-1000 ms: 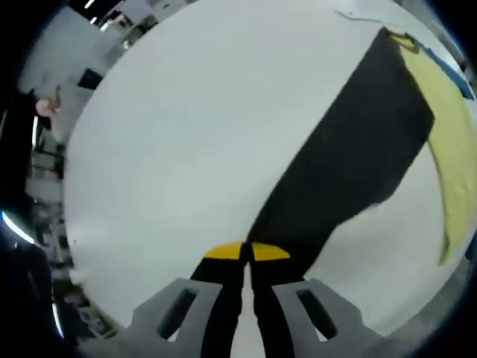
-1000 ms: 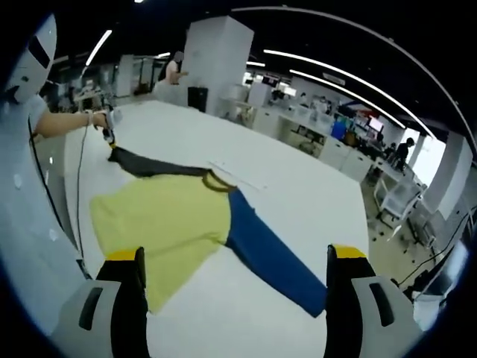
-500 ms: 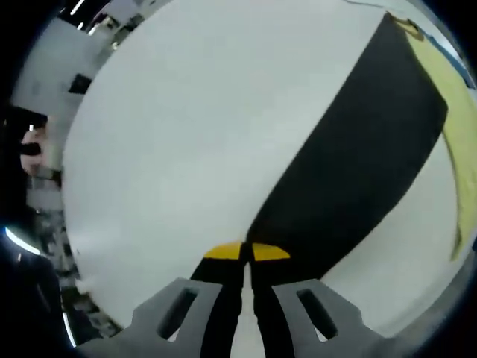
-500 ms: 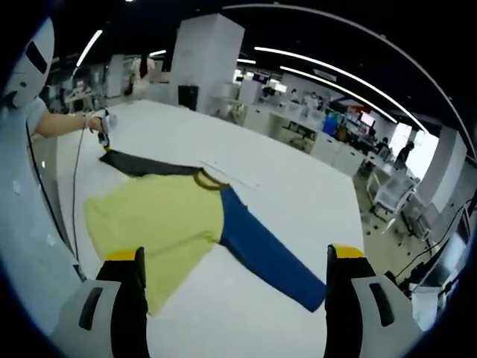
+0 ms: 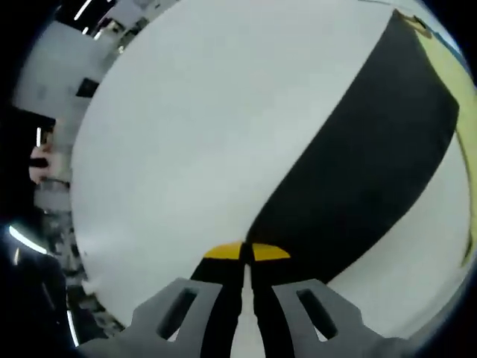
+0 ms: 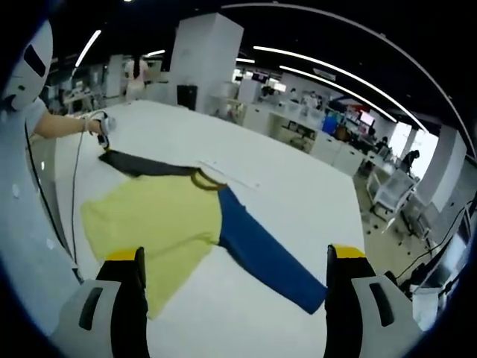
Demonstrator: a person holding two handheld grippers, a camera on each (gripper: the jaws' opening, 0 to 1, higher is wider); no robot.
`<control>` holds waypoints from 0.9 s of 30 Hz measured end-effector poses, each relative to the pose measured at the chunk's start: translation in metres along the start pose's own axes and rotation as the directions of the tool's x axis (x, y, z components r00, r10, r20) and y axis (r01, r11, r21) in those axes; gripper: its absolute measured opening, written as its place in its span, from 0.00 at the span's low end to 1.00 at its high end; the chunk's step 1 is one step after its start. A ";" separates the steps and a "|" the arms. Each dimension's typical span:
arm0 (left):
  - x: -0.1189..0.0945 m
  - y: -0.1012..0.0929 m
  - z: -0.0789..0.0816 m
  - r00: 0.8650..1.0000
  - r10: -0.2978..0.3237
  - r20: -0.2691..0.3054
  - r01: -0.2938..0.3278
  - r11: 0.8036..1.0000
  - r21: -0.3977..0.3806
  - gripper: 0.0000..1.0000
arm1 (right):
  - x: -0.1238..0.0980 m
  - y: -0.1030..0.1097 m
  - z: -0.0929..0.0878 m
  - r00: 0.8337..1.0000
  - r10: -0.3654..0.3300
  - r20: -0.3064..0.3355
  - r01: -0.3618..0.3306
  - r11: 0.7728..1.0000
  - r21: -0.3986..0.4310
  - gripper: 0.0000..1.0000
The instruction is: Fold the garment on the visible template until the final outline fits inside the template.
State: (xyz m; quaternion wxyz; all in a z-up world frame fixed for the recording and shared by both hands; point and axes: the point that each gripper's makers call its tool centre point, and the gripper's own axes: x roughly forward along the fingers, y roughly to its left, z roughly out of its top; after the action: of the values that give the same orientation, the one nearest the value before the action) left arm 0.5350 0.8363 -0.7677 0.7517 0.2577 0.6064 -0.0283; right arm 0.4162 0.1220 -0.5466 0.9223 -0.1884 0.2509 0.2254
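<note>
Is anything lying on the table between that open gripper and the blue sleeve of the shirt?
Nothing visible does. The right gripper hangs open above the white table, and only bare tabletop shows between it and the blue sleeve.

Garment (image 6: 171, 220): soft matt cloth, yellow body, black and blue sleeves. Table (image 6: 298, 201): smooth matt white.

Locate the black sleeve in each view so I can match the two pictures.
Left gripper view: the black sleeve runs diagonally from upper right down to the shut left gripper, which pinches its end.
Right gripper view: it lies far left, small, beside the yellow body.
Shared landmark: the white table.
</note>
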 end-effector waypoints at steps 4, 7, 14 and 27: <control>0.000 0.000 0.000 1.000 -0.007 0.001 0.007 1.000 -0.005 0.00 | 0.000 -0.001 0.000 1.000 -0.004 0.004 0.004 1.000 0.005 1.00; 0.000 -0.001 0.000 1.000 -0.003 -0.005 0.003 1.000 -0.008 0.00 | 0.000 0.000 -0.001 1.000 -0.002 0.005 0.002 1.000 0.009 1.00; 0.000 -0.001 0.002 1.000 0.006 0.029 -0.006 1.000 -0.006 0.00 | -0.004 0.000 -0.007 1.000 -0.006 0.003 0.006 1.000 0.022 1.00; -0.025 0.001 0.006 0.980 -0.024 0.197 0.056 0.986 -0.156 0.41 | -0.002 0.002 -0.001 0.999 0.015 0.035 -0.016 1.000 0.013 1.00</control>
State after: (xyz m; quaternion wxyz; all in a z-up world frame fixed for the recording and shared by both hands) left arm 0.5344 0.8280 -0.7431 0.8250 0.1799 0.5354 -0.0196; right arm 0.4134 0.1225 -0.5462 0.9259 -0.1766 0.2379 0.2342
